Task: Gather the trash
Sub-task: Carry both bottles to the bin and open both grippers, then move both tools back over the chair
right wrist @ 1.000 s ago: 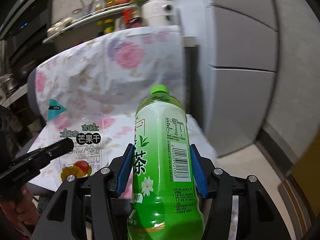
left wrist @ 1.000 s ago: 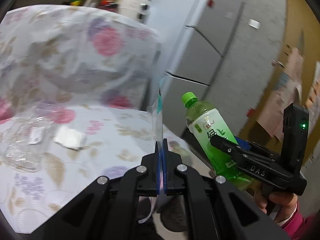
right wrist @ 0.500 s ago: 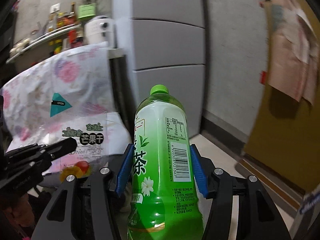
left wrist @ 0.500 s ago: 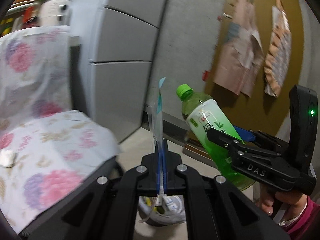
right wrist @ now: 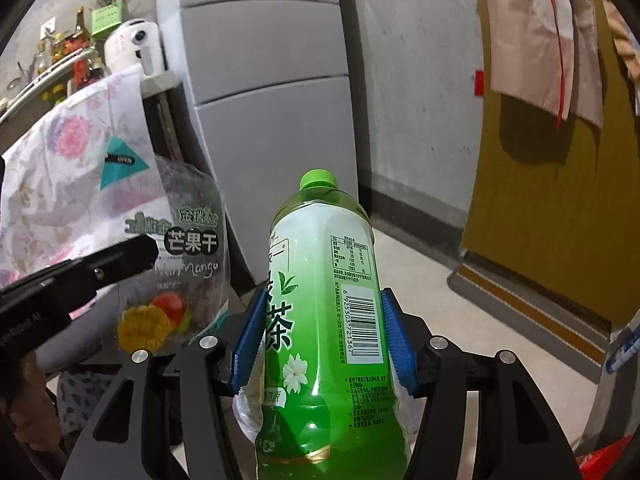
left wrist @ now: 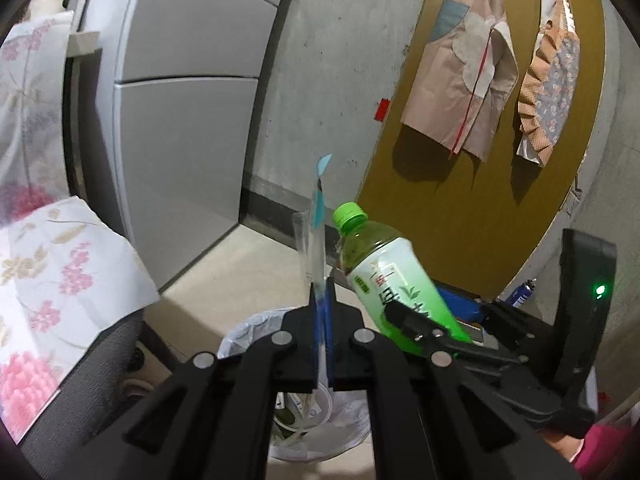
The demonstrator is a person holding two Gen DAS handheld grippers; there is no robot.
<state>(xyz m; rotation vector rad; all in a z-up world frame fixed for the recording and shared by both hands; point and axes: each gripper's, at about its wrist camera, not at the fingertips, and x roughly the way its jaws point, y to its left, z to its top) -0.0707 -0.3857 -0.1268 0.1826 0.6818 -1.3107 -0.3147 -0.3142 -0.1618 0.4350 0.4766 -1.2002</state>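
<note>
Filling the centre of the right wrist view, a green tea bottle (right wrist: 324, 320) with green cap and white barcode label sits clamped in the right gripper (right wrist: 322, 340); left gripper (left wrist: 322, 312), lower centre, pinches a clear mango-snack wrapper (left wrist: 314, 240) edge-on above a white-lined bin (left wrist: 256, 328)

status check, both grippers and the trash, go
Left gripper shut on dried mango bag. Right gripper shut on green tea bottle. Lined trash bin below, nothing in the way.
</note>
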